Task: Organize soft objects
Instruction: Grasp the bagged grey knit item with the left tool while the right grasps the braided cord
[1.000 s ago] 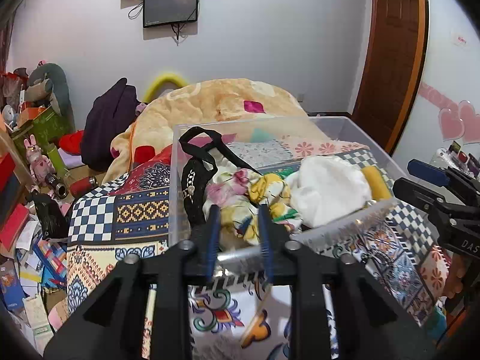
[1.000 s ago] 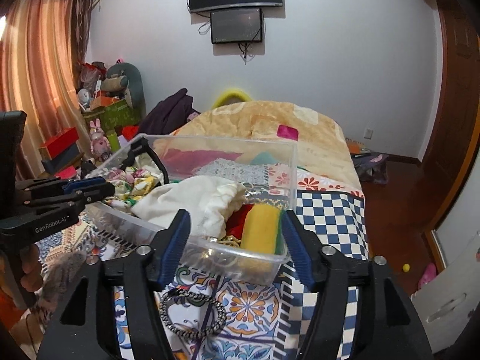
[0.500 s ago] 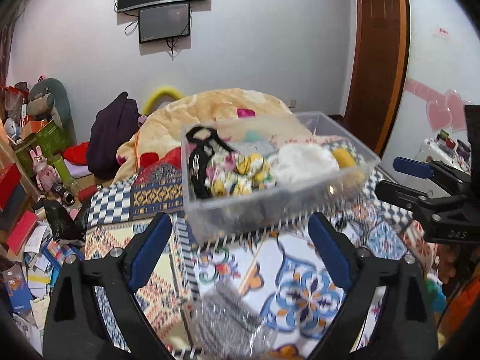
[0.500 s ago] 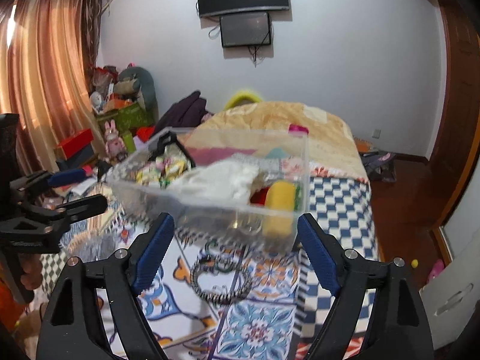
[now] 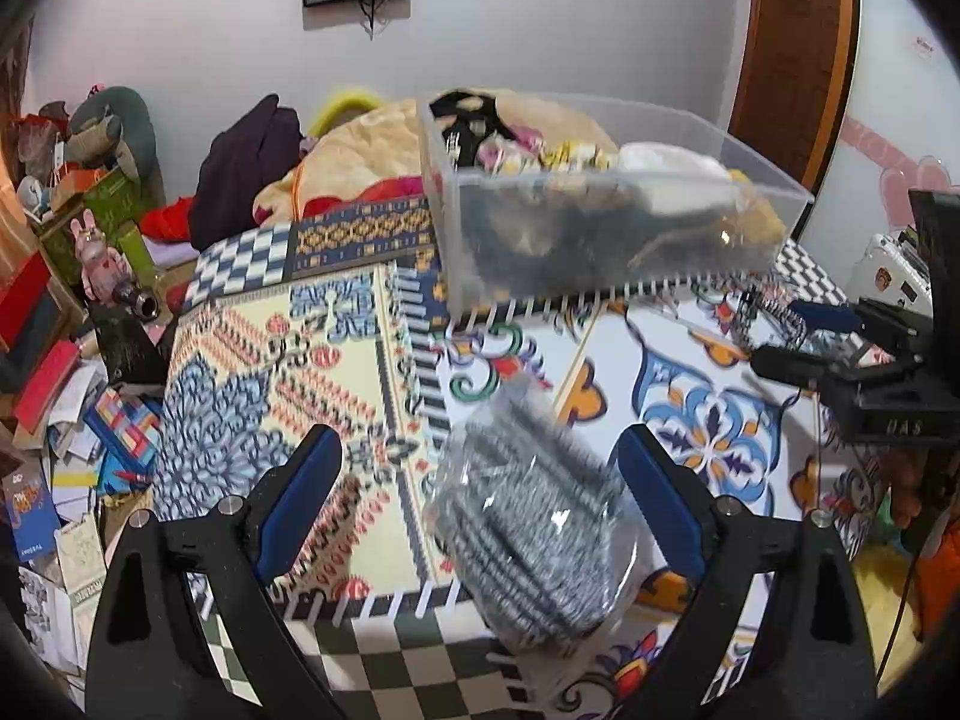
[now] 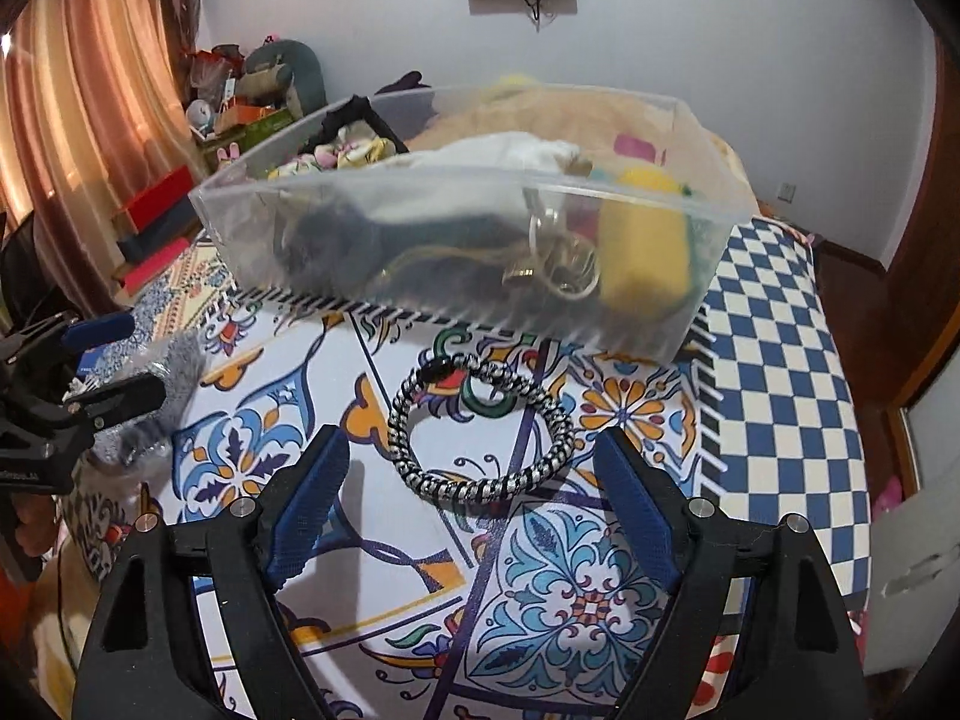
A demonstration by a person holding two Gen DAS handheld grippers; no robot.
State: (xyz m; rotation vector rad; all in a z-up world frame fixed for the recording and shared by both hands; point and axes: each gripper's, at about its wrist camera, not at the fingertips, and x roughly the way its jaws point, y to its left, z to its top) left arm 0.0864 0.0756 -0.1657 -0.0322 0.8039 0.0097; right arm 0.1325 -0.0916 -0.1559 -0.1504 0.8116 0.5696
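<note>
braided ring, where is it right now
In the right wrist view the braided ring lies flat on the patterned bedspread, just in front of the clear bin and ahead of the open right gripper.

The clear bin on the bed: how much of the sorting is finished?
Done: the clear bin already holds several soft items. In hand: nothing; the left gripper and the right gripper are open. Left: the bagged gray item and the braided ring lie on the bedspread.
</note>
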